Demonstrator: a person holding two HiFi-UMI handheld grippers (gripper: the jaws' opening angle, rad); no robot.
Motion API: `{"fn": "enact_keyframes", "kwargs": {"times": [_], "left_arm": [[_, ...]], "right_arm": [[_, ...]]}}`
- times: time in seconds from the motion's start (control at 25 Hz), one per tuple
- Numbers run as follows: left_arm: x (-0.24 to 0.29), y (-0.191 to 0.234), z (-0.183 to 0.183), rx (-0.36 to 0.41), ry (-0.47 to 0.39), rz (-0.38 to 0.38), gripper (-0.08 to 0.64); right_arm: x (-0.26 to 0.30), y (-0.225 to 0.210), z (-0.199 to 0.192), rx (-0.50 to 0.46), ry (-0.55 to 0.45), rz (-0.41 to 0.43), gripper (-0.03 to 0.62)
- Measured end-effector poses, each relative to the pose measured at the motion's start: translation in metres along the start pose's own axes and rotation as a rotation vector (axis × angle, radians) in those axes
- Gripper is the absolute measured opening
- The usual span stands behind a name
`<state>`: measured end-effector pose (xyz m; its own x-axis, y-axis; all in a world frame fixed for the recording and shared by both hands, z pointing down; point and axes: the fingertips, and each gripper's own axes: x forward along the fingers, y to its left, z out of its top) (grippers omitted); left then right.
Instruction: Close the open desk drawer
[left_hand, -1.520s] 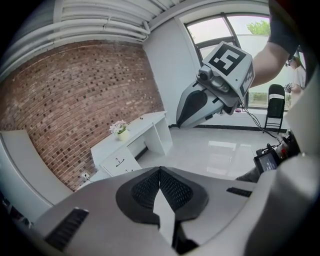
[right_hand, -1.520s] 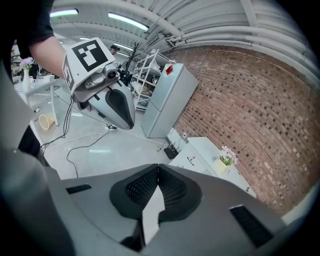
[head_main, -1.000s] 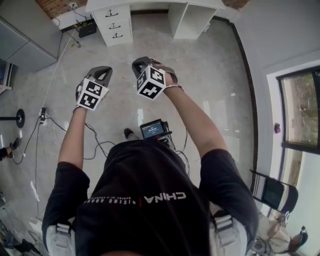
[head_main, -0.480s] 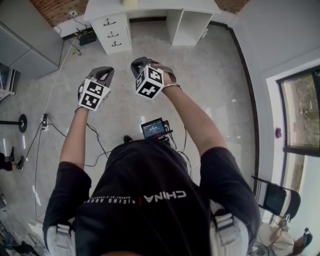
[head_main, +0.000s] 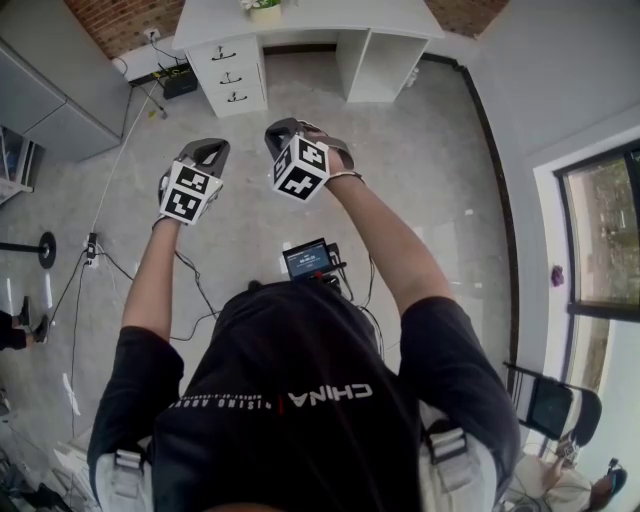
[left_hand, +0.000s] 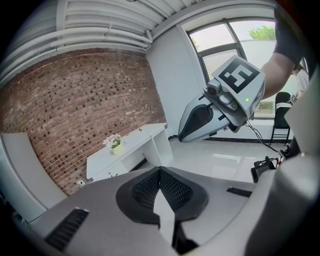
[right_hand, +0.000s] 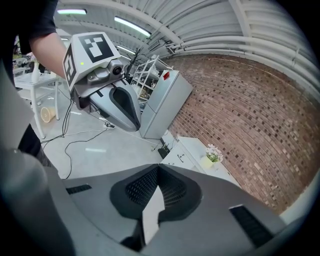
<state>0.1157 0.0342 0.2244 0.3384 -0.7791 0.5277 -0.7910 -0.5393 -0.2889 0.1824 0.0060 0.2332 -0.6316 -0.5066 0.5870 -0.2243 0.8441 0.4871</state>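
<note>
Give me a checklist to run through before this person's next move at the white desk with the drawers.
1. Left hand-held gripper empty: ok. Its jaws are together with nothing between them.
2. Right hand-held gripper empty: ok. Its jaws are also together and bare.
3. Drawers shut: ok as far as the head view shows. All three fronts look flush.
4. Desk within reach: not ok. It stands well ahead across open floor, apart from both grippers.
5. Flower pot safe: ok. It stands upright on the desk top.
</note>
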Motion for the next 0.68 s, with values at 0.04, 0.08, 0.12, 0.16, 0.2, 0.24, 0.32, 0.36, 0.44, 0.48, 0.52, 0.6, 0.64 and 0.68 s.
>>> {"fn": "enact_keyframes", "kwargs": {"times": [0.04,0.08,0.12,0.16,0.2,0.24,0.32,0.36,0.44,0.48,0.52,0.6,0.64,0.68], "left_arm": [[-0.0007,0.0016,0.0,0.001,-0.001,0.001,0.012],[-0.0012,0.003,0.0001,0.002,-0.002,0.002,0.012],[-0.0014,0.0039,0.0004,0.002,-0.004,0.002,0.011],[-0.0016,0.0044,0.0005,0.002,-0.005,0.001,0.011],[-0.0016,0.0046,0.0005,0.002,-0.006,0.001,0.012],[-0.0015,0.0047,0.0002,0.002,-0.006,0.001,0.012],[-0.0004,0.0039,-0.0003,0.006,-0.006,-0.001,0.011],[0.0003,0.0032,-0.0006,0.008,-0.006,-0.003,0.012],[0.0013,0.0012,-0.0013,0.007,-0.006,-0.008,0.011],[0.0015,-0.0003,-0.0014,0.005,-0.007,-0.011,0.011],[0.0017,-0.0019,-0.0013,0.006,-0.009,-0.015,0.011],[0.0024,-0.004,-0.0007,0.014,-0.011,-0.02,0.011],[0.0029,-0.0045,-0.0005,0.02,-0.012,-0.022,0.011],[0.0036,-0.0048,-0.0003,0.026,-0.012,-0.024,0.011]], "right_arm": [[0.0,-0.0008,0.0014,-0.001,-0.001,-0.005,0.015],[-0.0001,-0.0014,0.0025,-0.002,-0.002,-0.009,0.015],[-0.0003,-0.0018,0.0031,-0.003,-0.003,-0.012,0.015],[-0.0004,-0.0019,0.0033,-0.005,-0.003,-0.014,0.015],[-0.0004,-0.0016,0.0033,-0.007,-0.003,-0.016,0.015],[-0.0003,-0.0013,0.0033,-0.008,-0.002,-0.016,0.015],[-0.0007,-0.0012,0.0024,-0.008,-0.002,-0.018,0.015],[-0.0011,-0.0014,0.0016,-0.008,0.0,-0.019,0.015],[-0.002,-0.0013,-0.0002,-0.007,0.002,-0.02,0.015],[-0.0027,-0.0009,-0.0011,-0.006,0.003,-0.019,0.015],[-0.0034,-0.0003,-0.002,-0.005,0.003,-0.018,0.015],[-0.0043,-0.0002,-0.0032,-0.005,0.004,-0.016,0.015],[-0.0044,-0.0005,-0.0035,-0.004,0.004,-0.016,0.015],[-0.0043,-0.0008,-0.0038,-0.004,0.005,-0.015,0.015]]}}
